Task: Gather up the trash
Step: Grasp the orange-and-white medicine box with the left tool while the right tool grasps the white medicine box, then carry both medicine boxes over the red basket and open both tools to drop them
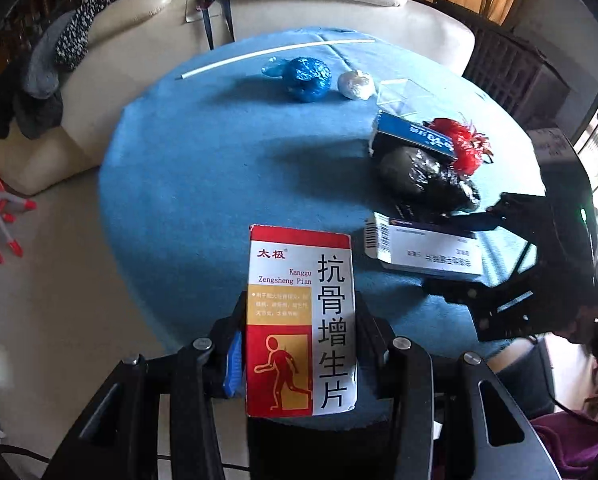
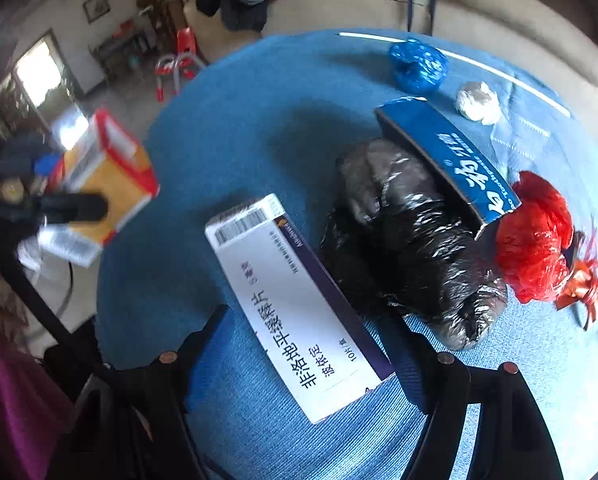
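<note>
blue cloth covers the round table [image 1: 203,184], on which the trash is scattered. a red, white and orange medicine box [image 1: 301,320] is clamped upright between the fingers of the left gripper [image 1: 299,344], its sides pressed by both pads, and it is held just above the near edge of the table. a white medicine box [image 2: 295,304] with a barcode end lies flat on the cloth, and the right gripper [image 2: 311,360] is set over it with its jaws wide apart, one finger on each side of the box; the pads are not seen to press on it. just beyond that box a crumpled black plastic bag [image 2: 411,248] is found, with a blue carton [image 2: 451,152] leaning on top of it and a red plastic bag [image 2: 539,240] touching its right side. farther back a blue plastic ball [image 1: 305,78] and a whitish wad [image 1: 356,84] lie near each other, beside a clear plastic piece [image 1: 403,94], and a thin white strip [image 1: 275,54] is stretched along the far edge. a cream sofa [image 1: 319,0] is seen behind the table.
</note>
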A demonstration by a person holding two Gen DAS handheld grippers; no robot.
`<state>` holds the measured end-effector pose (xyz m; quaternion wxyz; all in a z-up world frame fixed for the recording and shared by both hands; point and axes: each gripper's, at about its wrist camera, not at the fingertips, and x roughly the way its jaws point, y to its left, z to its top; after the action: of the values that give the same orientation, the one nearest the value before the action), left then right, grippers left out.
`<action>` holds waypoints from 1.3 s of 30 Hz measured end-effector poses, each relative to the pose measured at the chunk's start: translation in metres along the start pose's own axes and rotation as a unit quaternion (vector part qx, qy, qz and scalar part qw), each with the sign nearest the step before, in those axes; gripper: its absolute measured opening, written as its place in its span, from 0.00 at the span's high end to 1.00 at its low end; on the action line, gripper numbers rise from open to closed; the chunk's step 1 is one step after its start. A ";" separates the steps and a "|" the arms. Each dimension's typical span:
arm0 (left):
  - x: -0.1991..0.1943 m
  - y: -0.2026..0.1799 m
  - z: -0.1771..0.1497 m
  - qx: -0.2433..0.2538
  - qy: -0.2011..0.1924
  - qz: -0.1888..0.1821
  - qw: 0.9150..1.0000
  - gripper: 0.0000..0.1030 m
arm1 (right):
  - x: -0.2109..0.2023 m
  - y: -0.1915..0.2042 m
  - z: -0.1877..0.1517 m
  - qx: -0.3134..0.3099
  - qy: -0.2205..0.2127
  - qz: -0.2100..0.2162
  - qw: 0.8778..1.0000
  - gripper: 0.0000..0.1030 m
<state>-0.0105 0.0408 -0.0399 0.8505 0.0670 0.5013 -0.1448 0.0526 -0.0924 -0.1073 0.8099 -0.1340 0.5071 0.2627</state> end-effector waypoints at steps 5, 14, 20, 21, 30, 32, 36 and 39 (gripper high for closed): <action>-0.002 -0.006 0.002 0.019 -0.014 0.036 0.999 0.53 | -0.009 0.009 -0.014 -0.017 -0.012 -0.018 1.000 0.48; -0.004 -0.017 0.005 0.037 -0.018 0.074 0.996 0.53 | -0.033 0.002 -0.042 0.039 -0.039 0.011 0.998 0.51; -0.006 -0.029 0.009 0.050 -0.023 0.076 0.996 0.53 | -0.048 -0.002 -0.063 0.075 -0.055 0.028 0.995 0.51; -0.006 -0.031 0.010 0.052 -0.023 0.076 0.995 0.53 | -0.052 -0.004 -0.068 0.087 -0.060 0.035 0.994 0.51; -0.011 -0.067 0.024 0.094 -0.035 0.069 0.993 0.53 | -0.089 -0.031 -0.106 0.179 -0.108 0.040 0.977 0.51; -0.012 -0.079 0.029 0.109 -0.040 0.067 0.991 0.53 | -0.099 -0.038 -0.117 0.199 -0.118 0.033 0.972 0.51; -0.012 -0.112 0.040 0.144 -0.050 0.053 0.987 0.53 | -0.130 -0.054 -0.148 0.249 -0.147 0.013 0.957 0.51; -0.012 -0.145 0.051 0.172 -0.053 0.032 0.983 0.53 | -0.152 -0.065 -0.173 0.285 -0.169 -0.010 0.944 0.51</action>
<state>-0.0189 -0.1075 -0.0002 0.8557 0.2204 0.4211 -0.2048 -0.0931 -0.2736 -0.0531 0.8908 0.1433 0.4147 0.1180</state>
